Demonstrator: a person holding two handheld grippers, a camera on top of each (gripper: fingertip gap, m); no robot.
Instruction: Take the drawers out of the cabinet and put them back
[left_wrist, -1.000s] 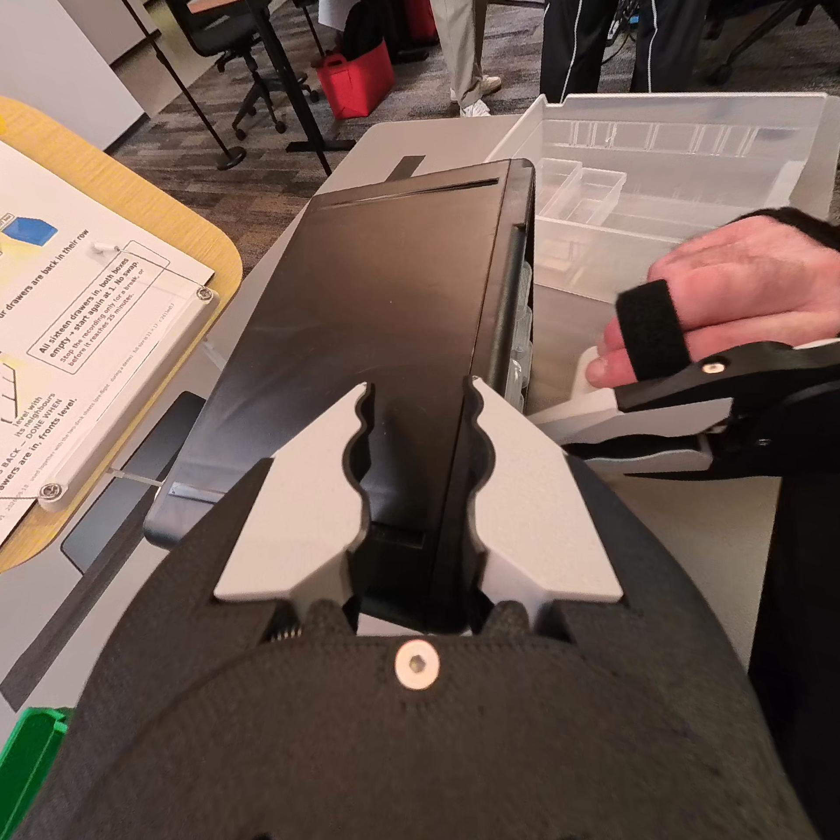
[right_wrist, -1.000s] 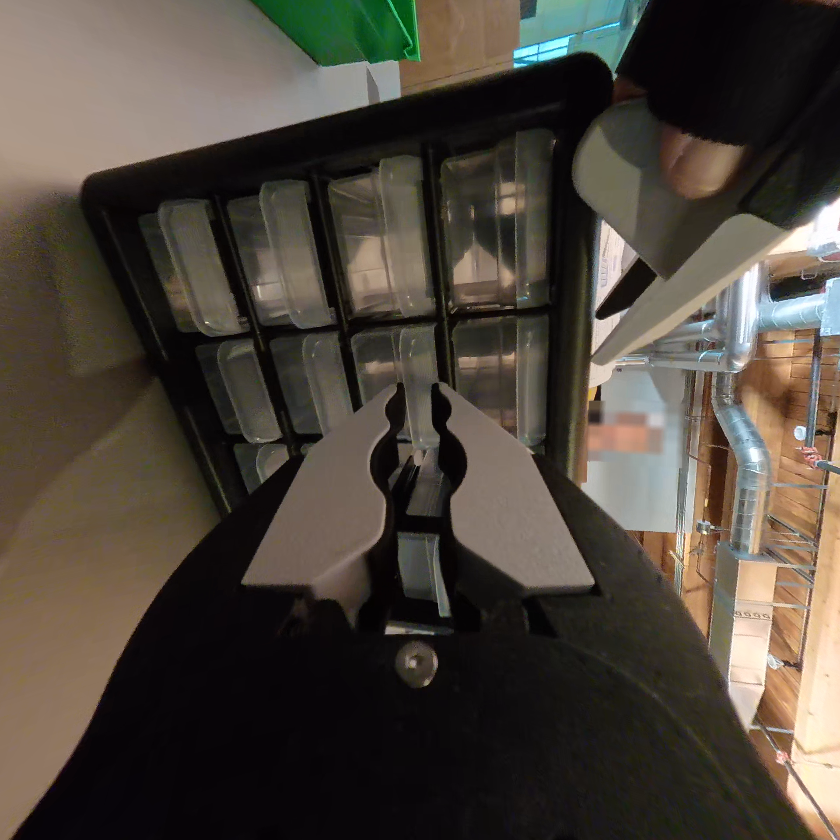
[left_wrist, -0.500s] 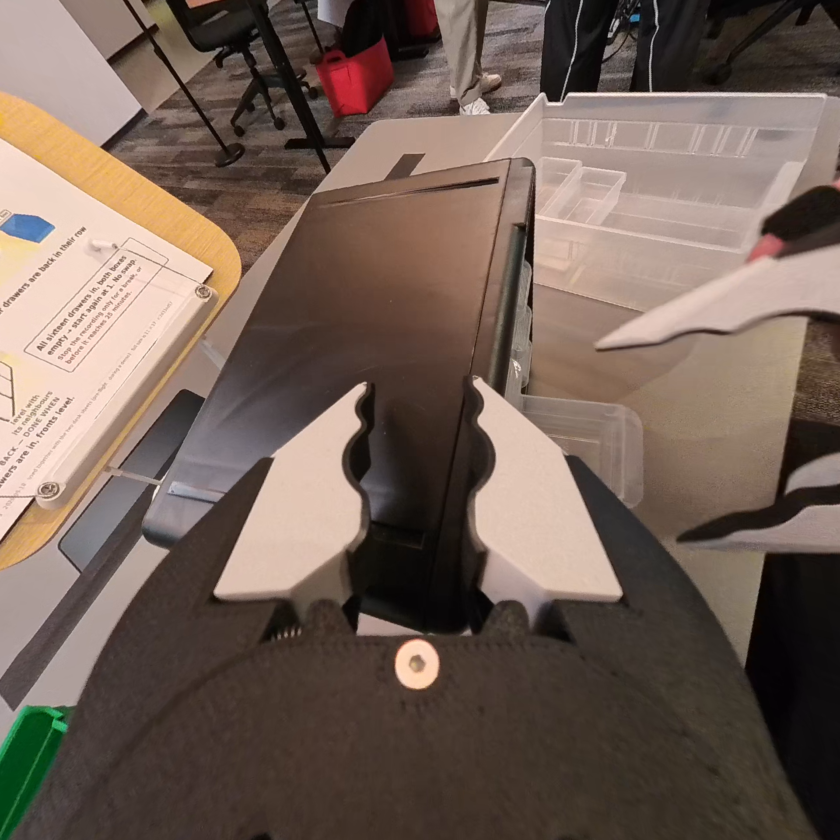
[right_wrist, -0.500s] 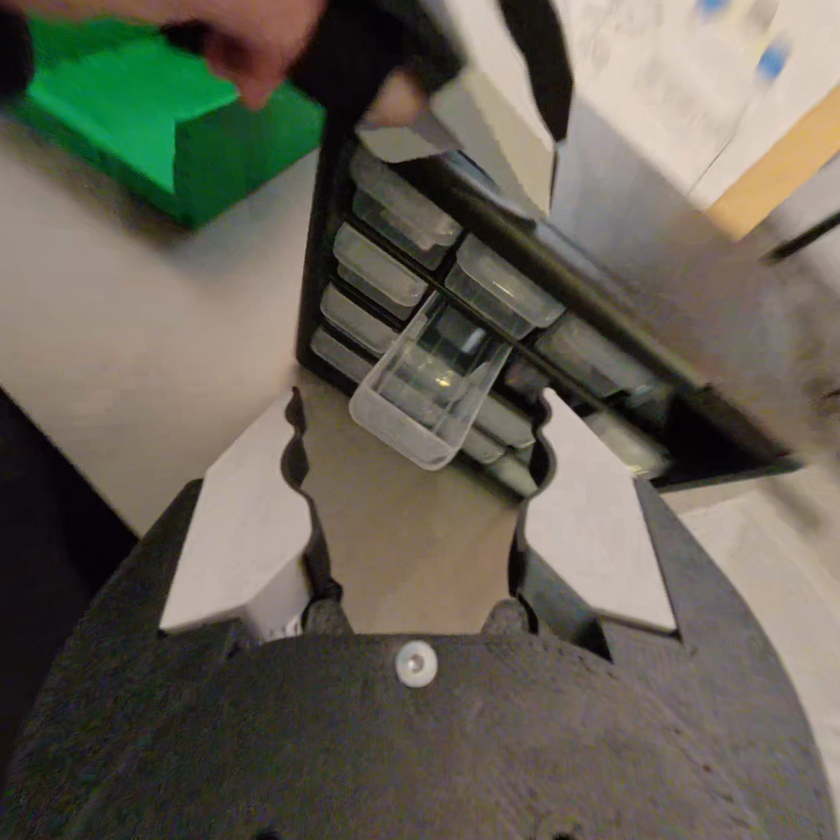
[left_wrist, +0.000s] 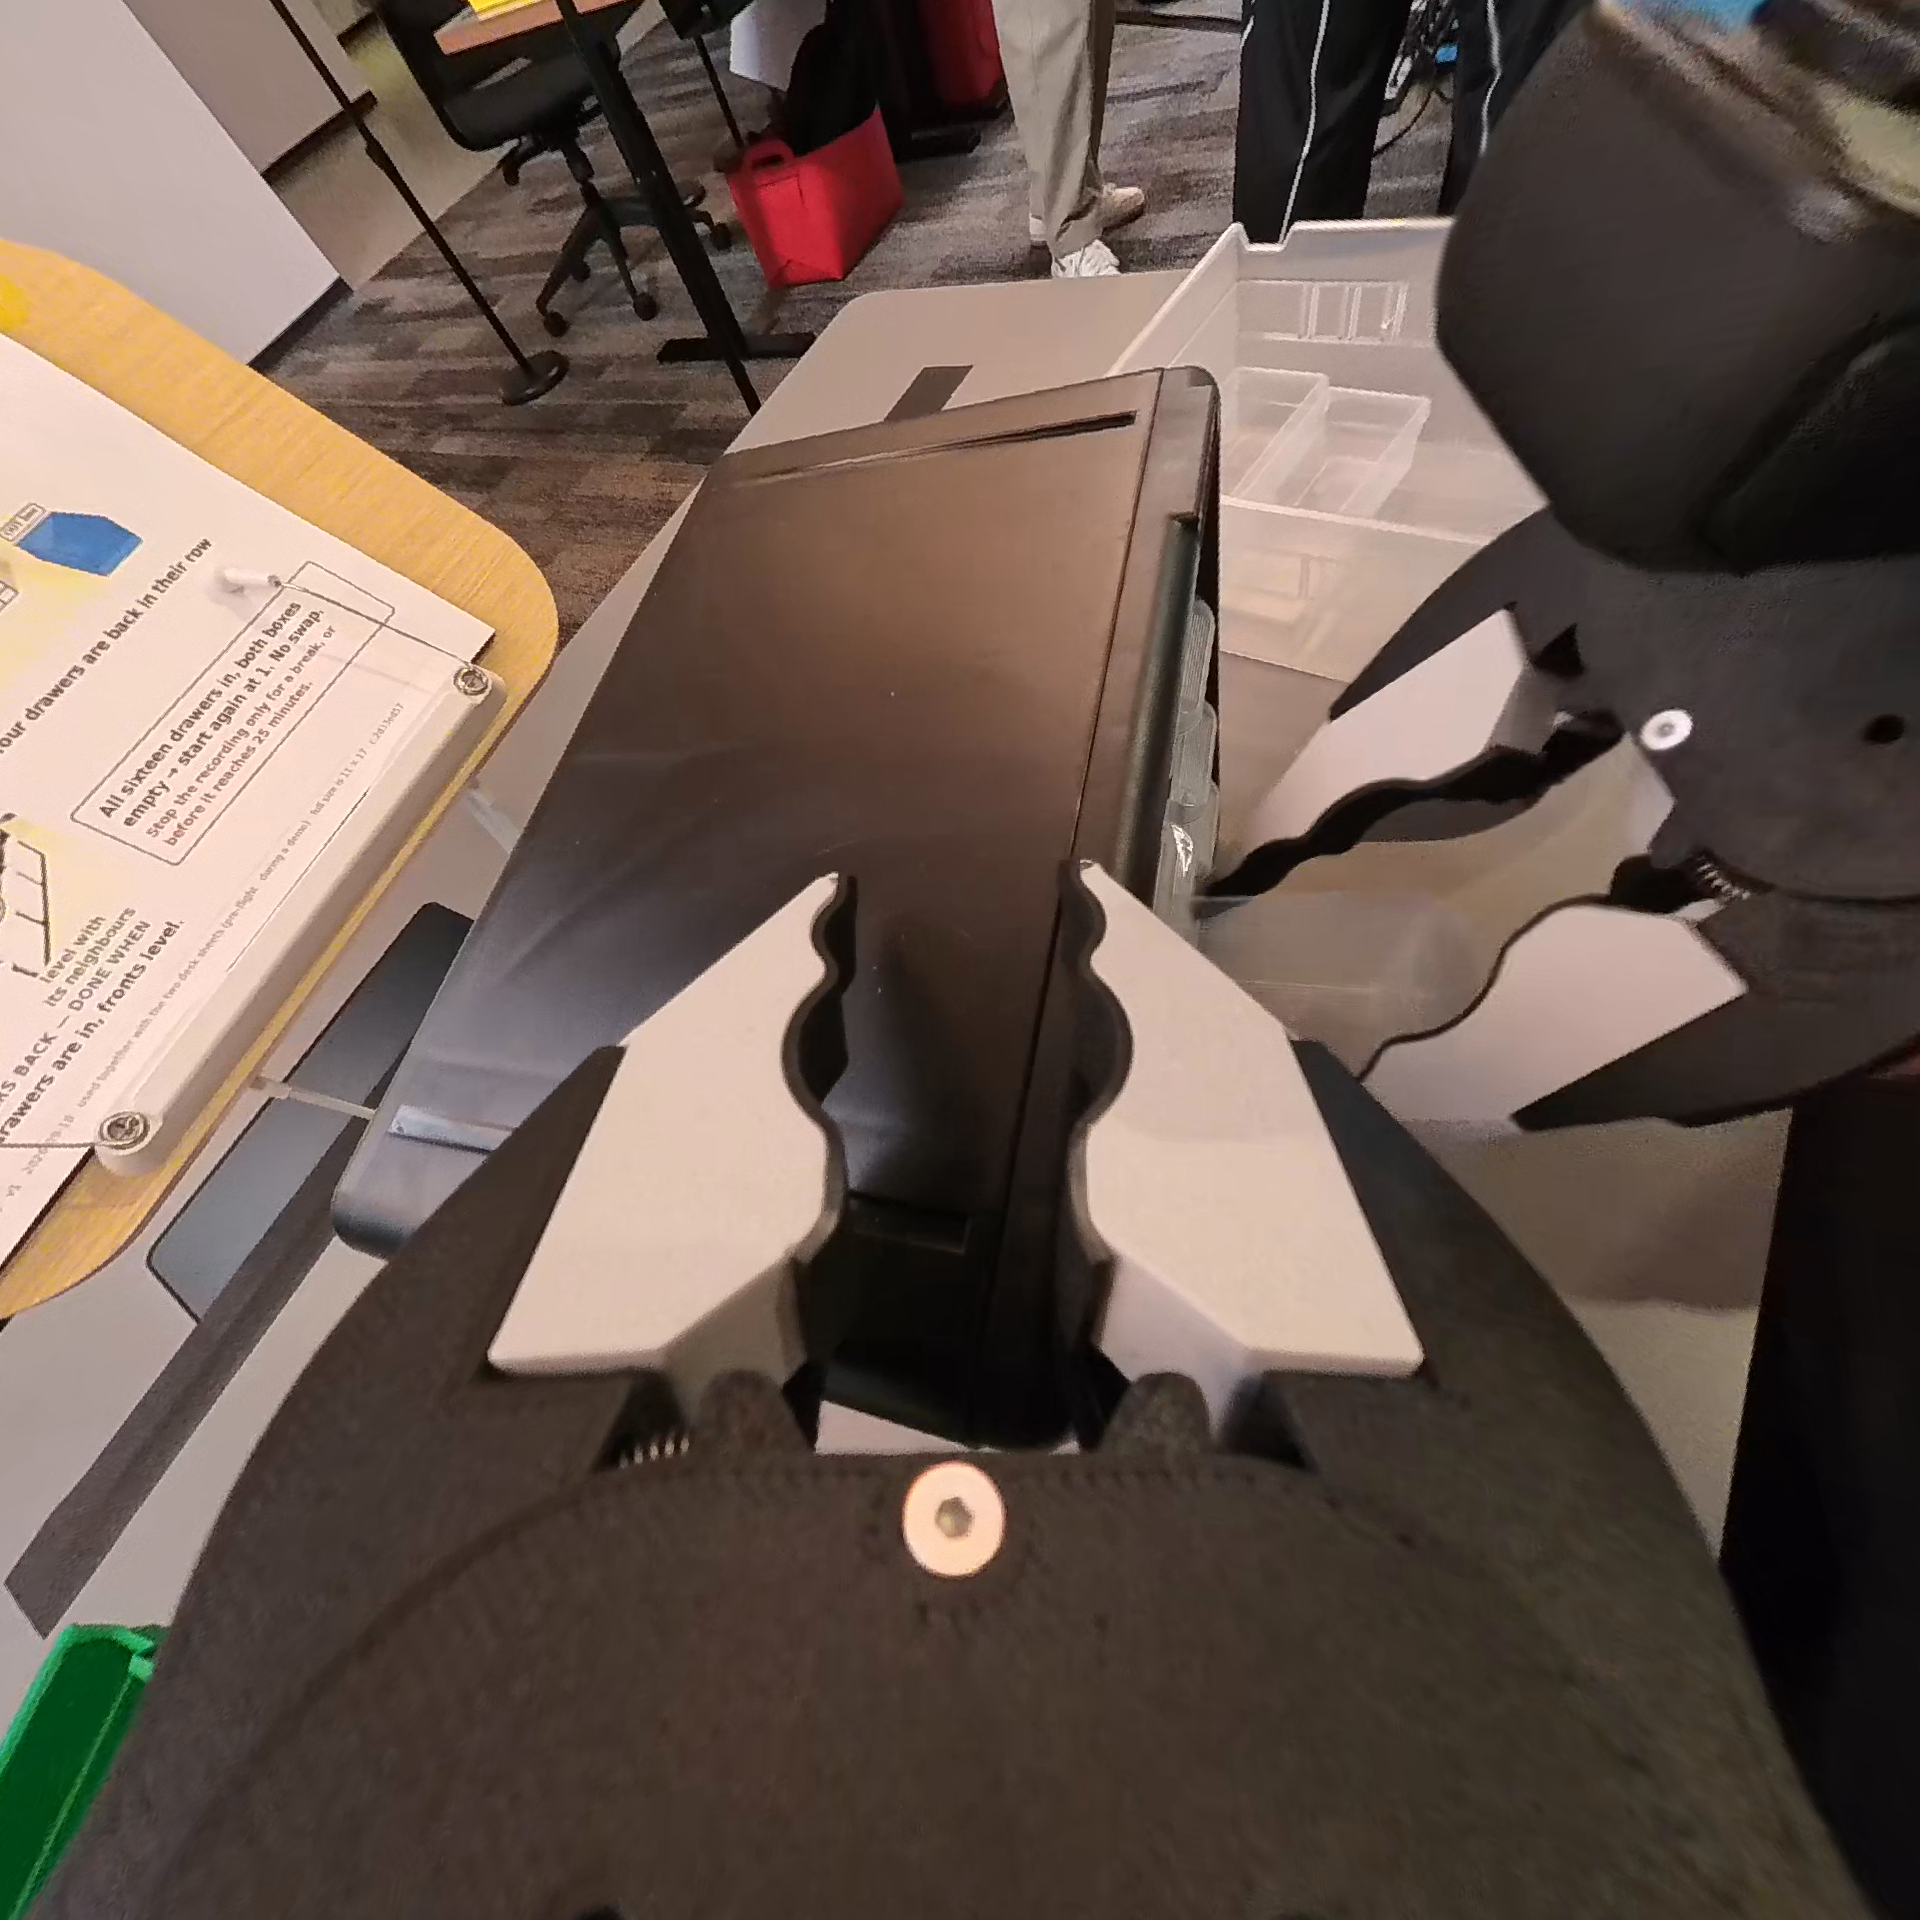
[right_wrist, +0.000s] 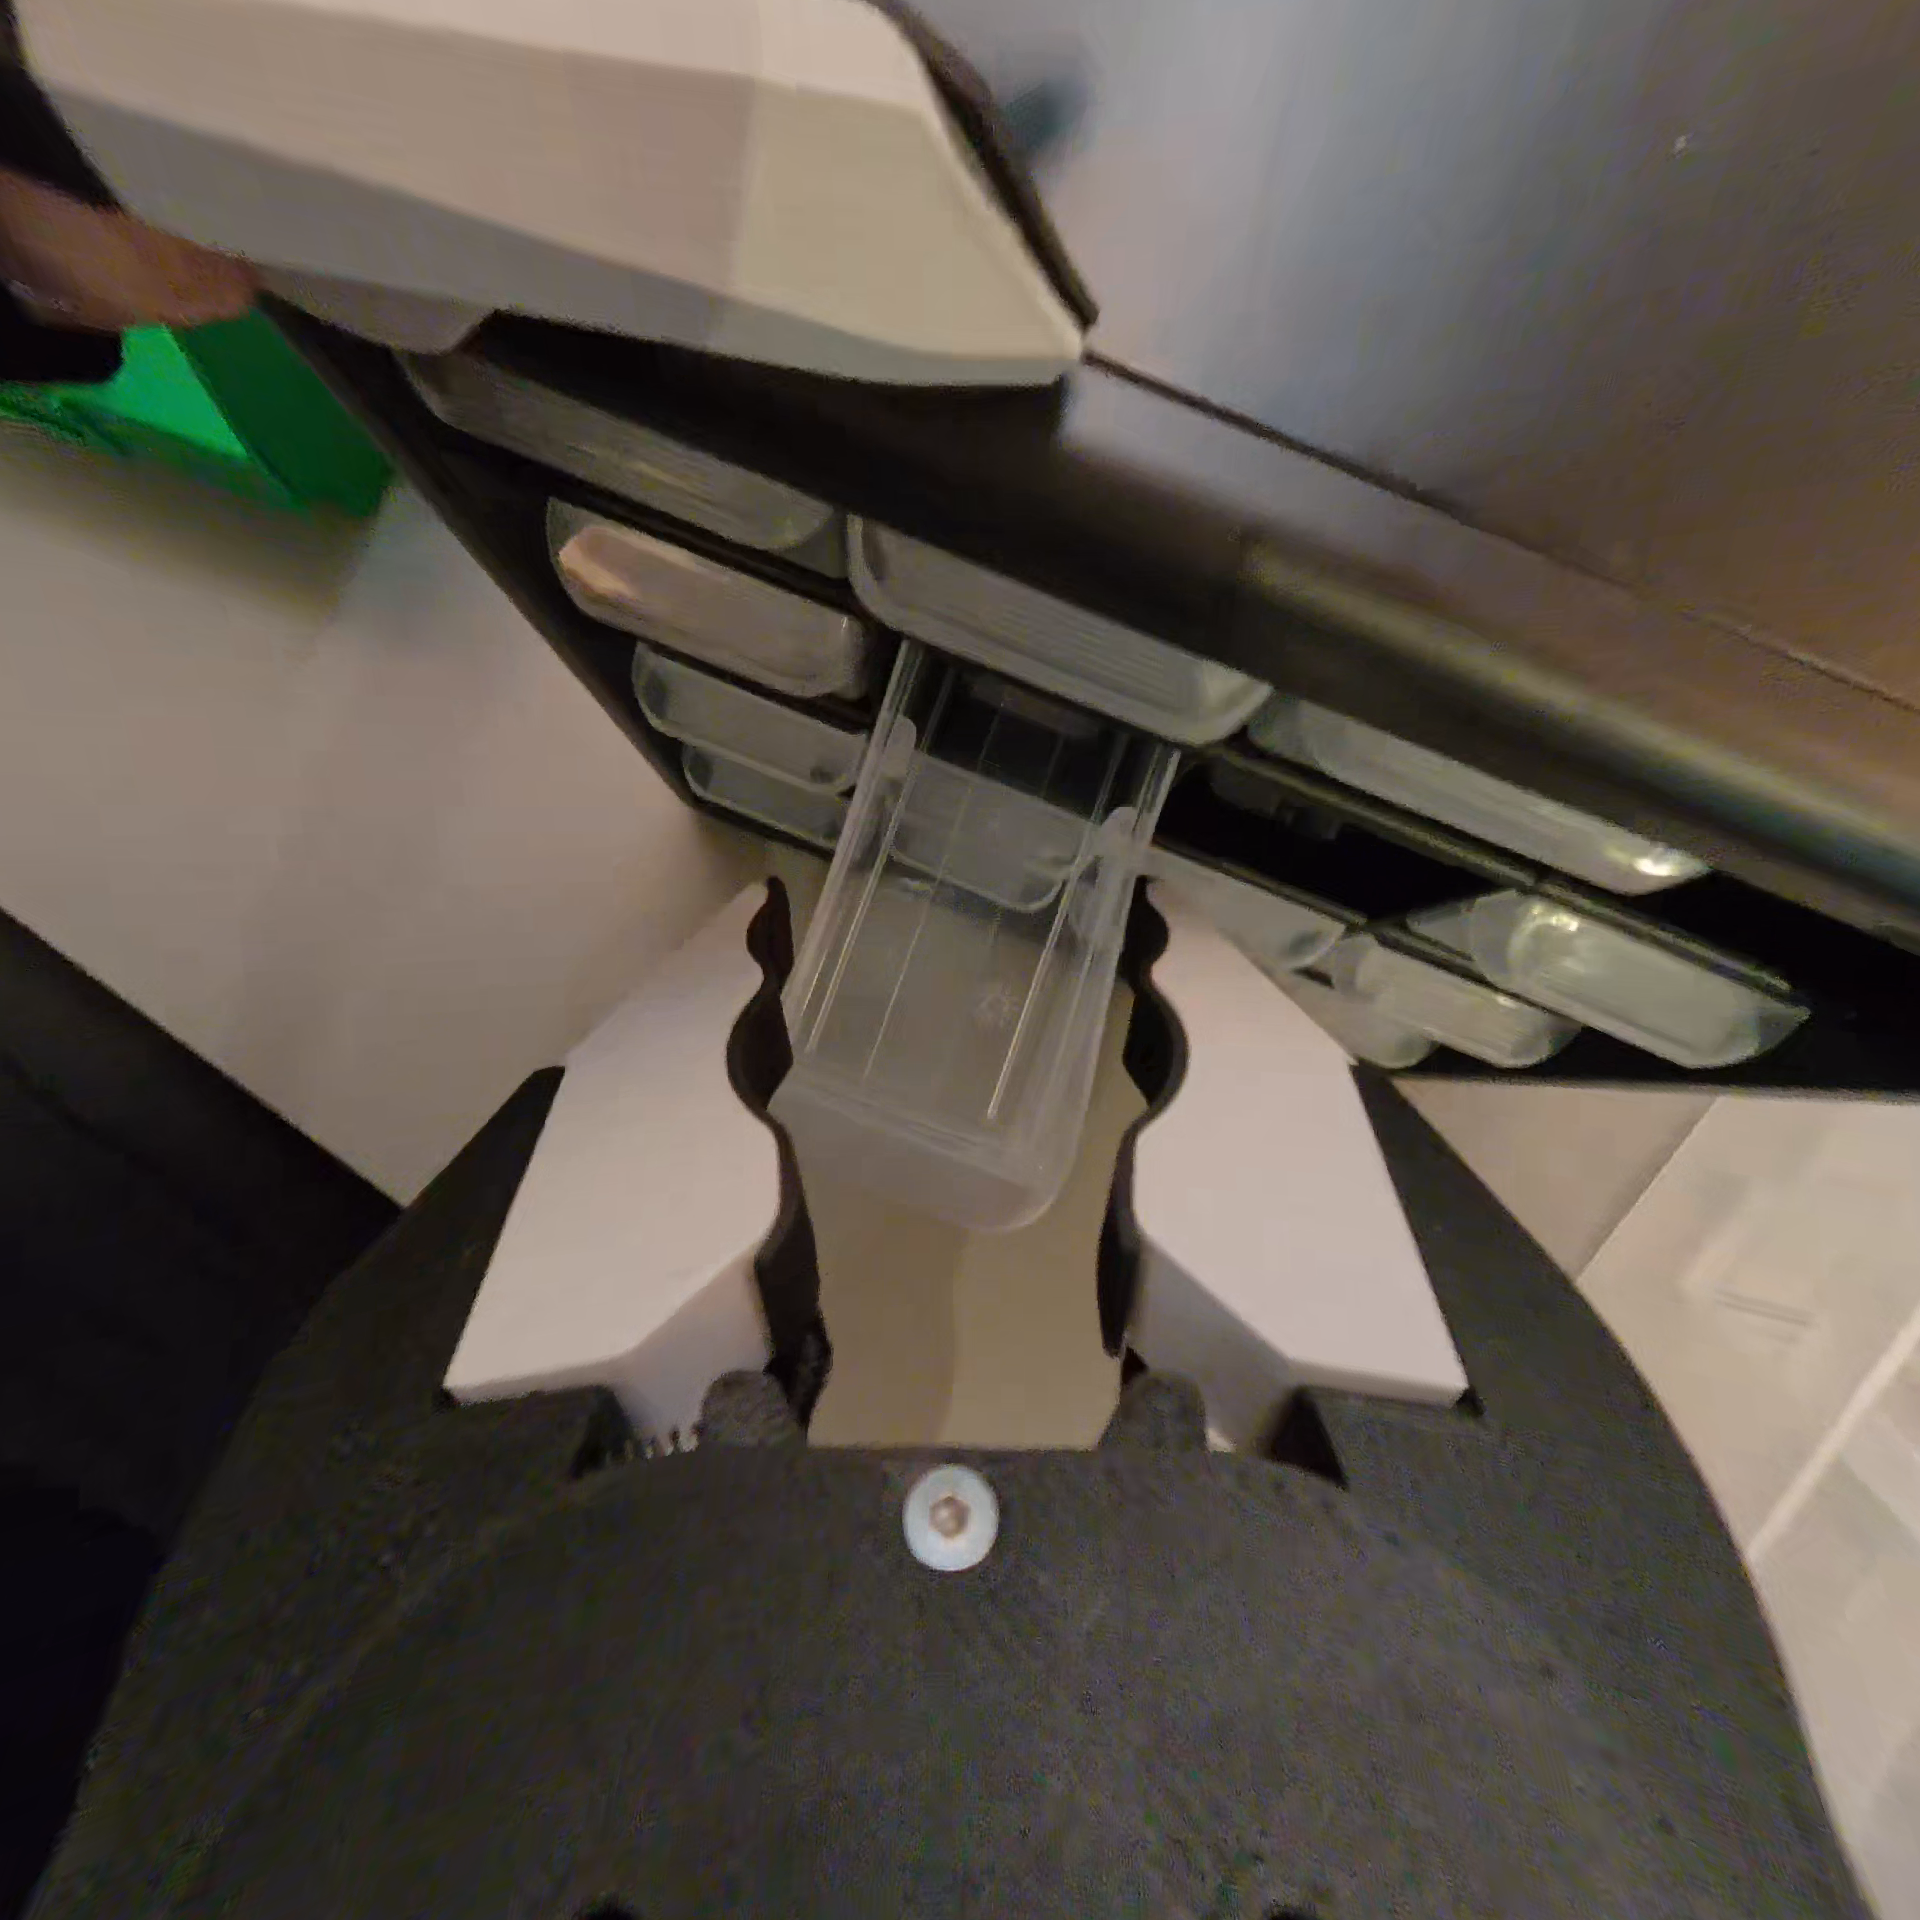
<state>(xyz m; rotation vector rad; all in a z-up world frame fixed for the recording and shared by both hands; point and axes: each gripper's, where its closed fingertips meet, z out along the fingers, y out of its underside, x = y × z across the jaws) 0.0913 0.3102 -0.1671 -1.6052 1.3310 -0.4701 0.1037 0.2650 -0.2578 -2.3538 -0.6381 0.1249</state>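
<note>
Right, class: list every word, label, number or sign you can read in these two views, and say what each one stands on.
Instruction sheet on the wooden table, left wrist view: several lines of black print, legible, but I will not quote them.
Pulled-out clear drawer, right wrist view: a small moulded mark on its floor, too small to read.
Black cabinet: no writing visible in either view.

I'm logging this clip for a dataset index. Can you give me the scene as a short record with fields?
setting: grey table, office floor behind
cabinet: black cabinet of small clear drawers
left gripper: straddling the cabinet's top edge, bracing it
right gripper: open, fingers either side of the pulled drawer
pulled drawer: clear, partly out, tilted down
bin: clear bin beyond the cabinet
stage: drawer removal under way
</note>
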